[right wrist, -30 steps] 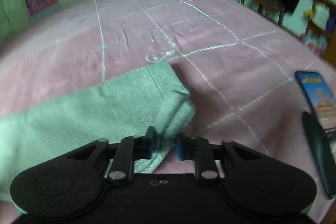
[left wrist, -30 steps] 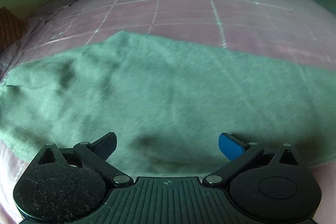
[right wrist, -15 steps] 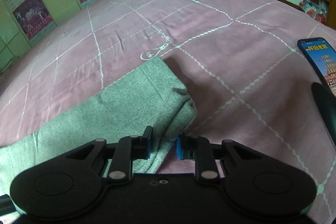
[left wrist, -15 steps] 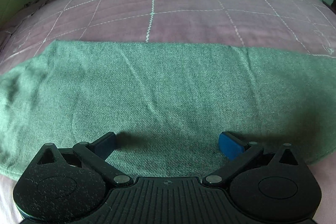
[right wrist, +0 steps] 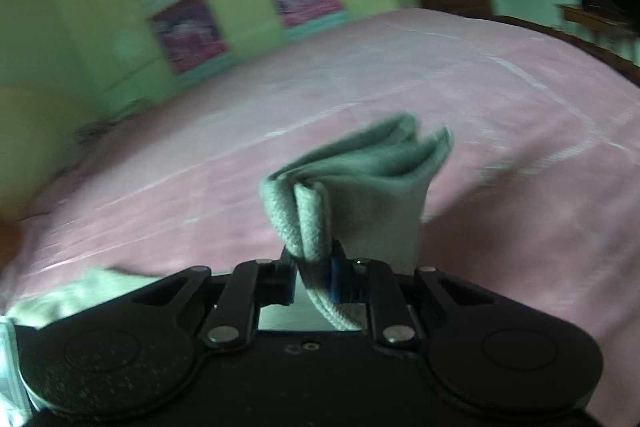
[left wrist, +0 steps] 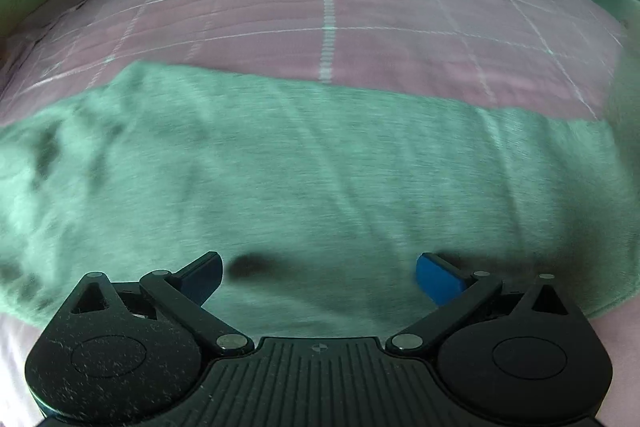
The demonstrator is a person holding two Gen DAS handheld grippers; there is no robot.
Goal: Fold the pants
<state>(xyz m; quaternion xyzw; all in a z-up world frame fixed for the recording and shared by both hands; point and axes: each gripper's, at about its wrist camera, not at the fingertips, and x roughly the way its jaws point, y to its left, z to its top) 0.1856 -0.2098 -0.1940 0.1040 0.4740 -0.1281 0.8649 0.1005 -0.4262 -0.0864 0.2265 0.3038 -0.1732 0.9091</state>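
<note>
Pink checked bedspread (left wrist: 400, 11) under green pants (left wrist: 304, 171), yellow-green cupboards (right wrist: 100, 7) behind.

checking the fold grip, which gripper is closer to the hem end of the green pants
Right. The right gripper is shut on the bunched hem end of the green pants; the left gripper hovers open over the flat middle of the pants.

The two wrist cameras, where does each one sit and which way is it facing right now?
Left wrist: on the left gripper, looking along its open jaws over the green pants lying on the pink bed.
Right wrist: on the right gripper, facing across the bed toward the green cabinets; its jaws pinch a bunched end of the pants.
Shared: pants and bed; neither gripper appears in the other's view.
</note>
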